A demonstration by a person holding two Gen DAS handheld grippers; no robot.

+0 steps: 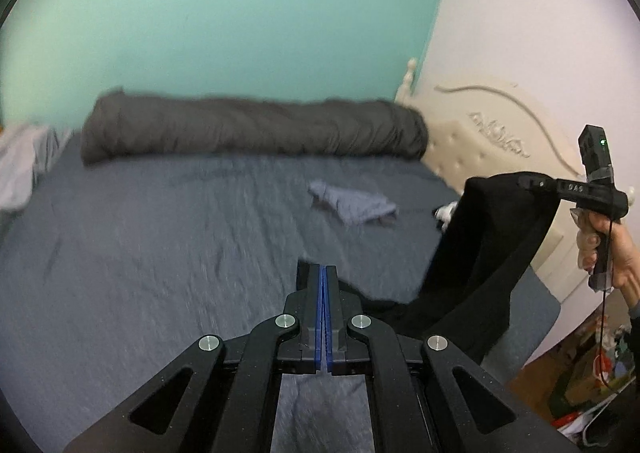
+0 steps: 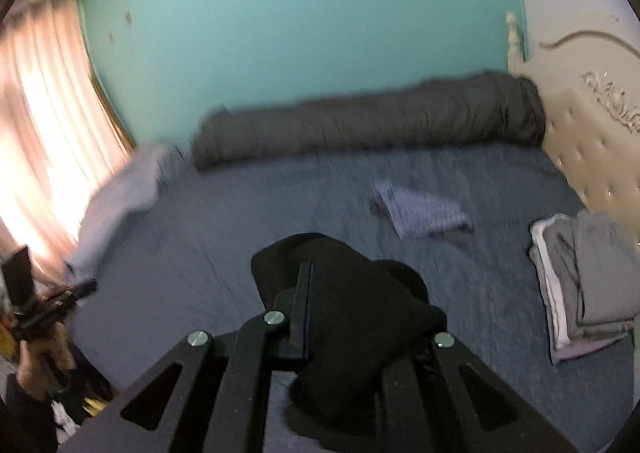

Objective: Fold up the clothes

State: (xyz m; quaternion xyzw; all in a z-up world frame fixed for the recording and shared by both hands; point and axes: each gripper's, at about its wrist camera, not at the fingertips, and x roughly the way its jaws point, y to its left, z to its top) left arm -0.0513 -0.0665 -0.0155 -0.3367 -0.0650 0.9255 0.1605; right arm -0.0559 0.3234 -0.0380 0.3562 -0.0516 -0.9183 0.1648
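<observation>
The step in hand is judged to be lifting and spreading 1 black garment (image 1: 480, 253) before its first fold. The right gripper (image 2: 320, 293) is clenched on the garment, which drapes over its fingers and hangs above the bed (image 1: 160, 233). The left gripper (image 1: 324, 273) has its jaws pressed together; black cloth lies at its tips, but a pinch cannot be confirmed. The next move probably calls for the garment to be laid flat on open sheet. A striped cloth (image 2: 424, 213) lies mid-bed, folded grey clothes (image 2: 580, 285) are stacked near the headboard (image 2: 592, 157), and a rolled duvet (image 1: 256, 129) lies against the teal wall (image 1: 240, 13).
</observation>
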